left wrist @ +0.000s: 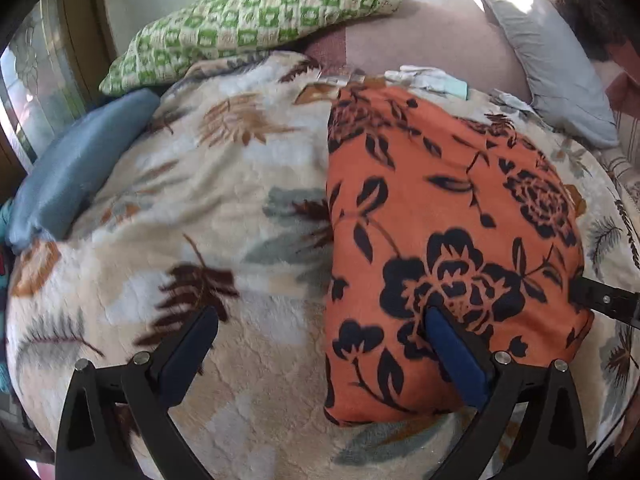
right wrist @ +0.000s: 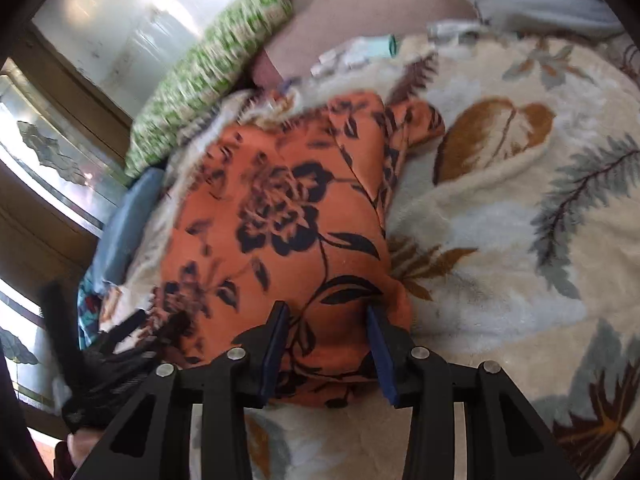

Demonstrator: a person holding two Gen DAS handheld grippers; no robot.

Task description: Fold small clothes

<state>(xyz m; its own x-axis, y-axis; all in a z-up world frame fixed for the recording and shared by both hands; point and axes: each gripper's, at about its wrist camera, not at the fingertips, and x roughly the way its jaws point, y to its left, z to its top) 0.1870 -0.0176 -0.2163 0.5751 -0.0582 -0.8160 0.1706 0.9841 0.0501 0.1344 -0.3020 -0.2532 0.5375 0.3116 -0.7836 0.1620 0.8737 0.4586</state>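
Orange floral garment [left wrist: 448,220] lies folded on the leaf-patterned fleece blanket [left wrist: 224,200] covering the bed, seen from the left wrist. The left gripper [left wrist: 320,336] has its jaws released wide; its right-hand finger rests on the garment's near part, the other on the blanket. A green checked pillow [left wrist: 256,20] and a blue cushion [left wrist: 76,172] lie beyond. From the right wrist, the right gripper [right wrist: 327,344] straddles the garment's near edge [right wrist: 280,232] with jaws parted, fabric between them, not clenched.
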